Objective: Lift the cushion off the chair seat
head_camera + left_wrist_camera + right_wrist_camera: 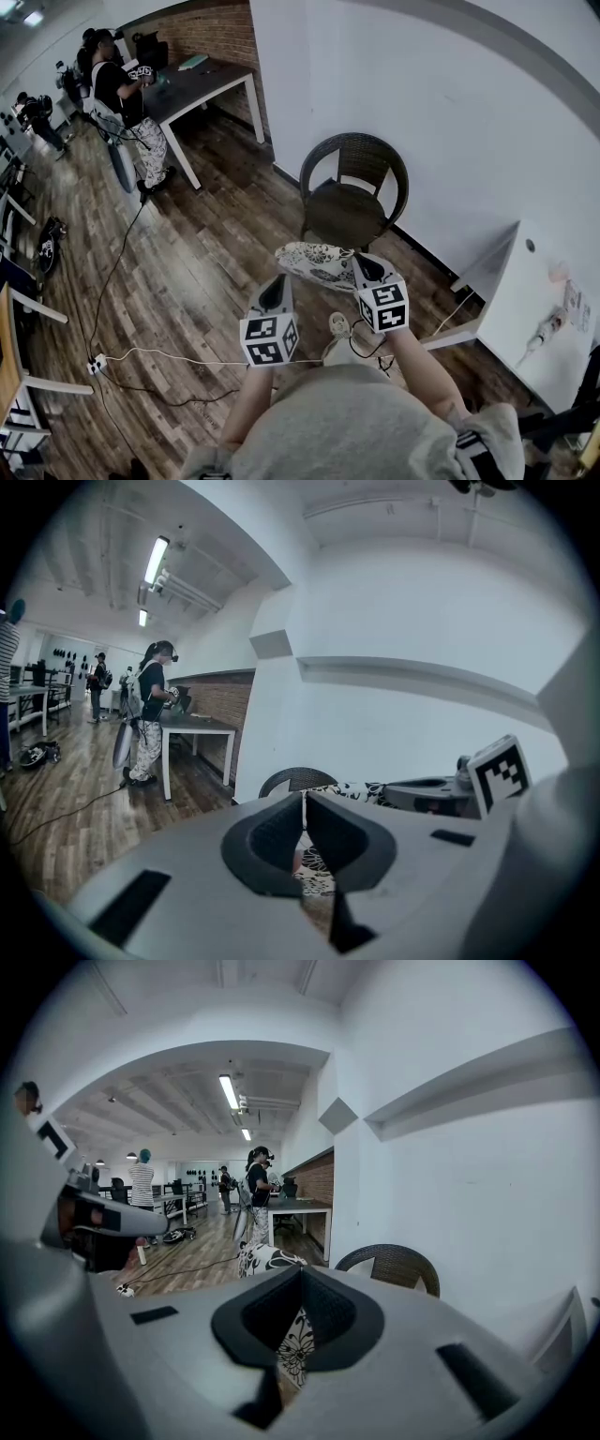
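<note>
One cushion [317, 263] clear of one chair [352, 212], left tool [280, 278] and right tool [362, 263] both tight on it

One cushion [316, 263], one wicker chair [347, 214], two grippers, left [278, 279] and right [361, 262]

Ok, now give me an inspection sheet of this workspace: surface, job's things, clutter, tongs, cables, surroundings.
Surface: dark round wicker chair against the white wall; its seat is bare.
Job's things: white cushion with black floral print, held clear of the seat, in front of the chair.
Clutter: small items on the white side table, too small to tell.
Tongs: left tongs and right tongs both shut on the cushion's edge.
Cables: white cable running to a power strip on the wooden floor; a black cable too.
Surroundings: people at a dark-topped table; brick wall behind.
</note>
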### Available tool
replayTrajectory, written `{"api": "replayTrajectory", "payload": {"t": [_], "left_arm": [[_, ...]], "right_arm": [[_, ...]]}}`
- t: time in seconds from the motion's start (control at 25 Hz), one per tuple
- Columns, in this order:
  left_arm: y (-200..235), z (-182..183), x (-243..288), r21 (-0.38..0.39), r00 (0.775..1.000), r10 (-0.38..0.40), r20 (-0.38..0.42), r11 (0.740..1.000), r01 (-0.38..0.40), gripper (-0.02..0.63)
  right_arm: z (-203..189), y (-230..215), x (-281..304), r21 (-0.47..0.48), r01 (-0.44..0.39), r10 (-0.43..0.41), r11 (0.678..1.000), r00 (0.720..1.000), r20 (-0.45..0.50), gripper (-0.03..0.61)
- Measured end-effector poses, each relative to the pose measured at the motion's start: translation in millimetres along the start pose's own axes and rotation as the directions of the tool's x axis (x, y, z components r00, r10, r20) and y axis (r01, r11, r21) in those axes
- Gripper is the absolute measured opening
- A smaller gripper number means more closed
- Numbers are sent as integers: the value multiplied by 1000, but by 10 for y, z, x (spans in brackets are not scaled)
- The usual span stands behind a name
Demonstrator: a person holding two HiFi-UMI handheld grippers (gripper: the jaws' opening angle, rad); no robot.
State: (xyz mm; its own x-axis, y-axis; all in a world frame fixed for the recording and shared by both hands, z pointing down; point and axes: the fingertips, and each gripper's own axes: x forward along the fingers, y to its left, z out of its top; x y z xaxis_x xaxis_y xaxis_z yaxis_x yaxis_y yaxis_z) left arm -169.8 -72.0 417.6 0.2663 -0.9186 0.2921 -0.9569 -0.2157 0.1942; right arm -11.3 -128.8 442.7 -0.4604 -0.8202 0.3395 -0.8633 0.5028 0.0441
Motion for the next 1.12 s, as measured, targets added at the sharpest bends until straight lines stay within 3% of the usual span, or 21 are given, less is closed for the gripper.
{"api": "replayTrajectory", "payload": {"t": [1.12], "left_arm": [[109,-58,46,1,1000,-5,-29,1000,5,14]], "right_arm": [[6,104,126,21,5,-5,1000,1000,-2,3]]}}
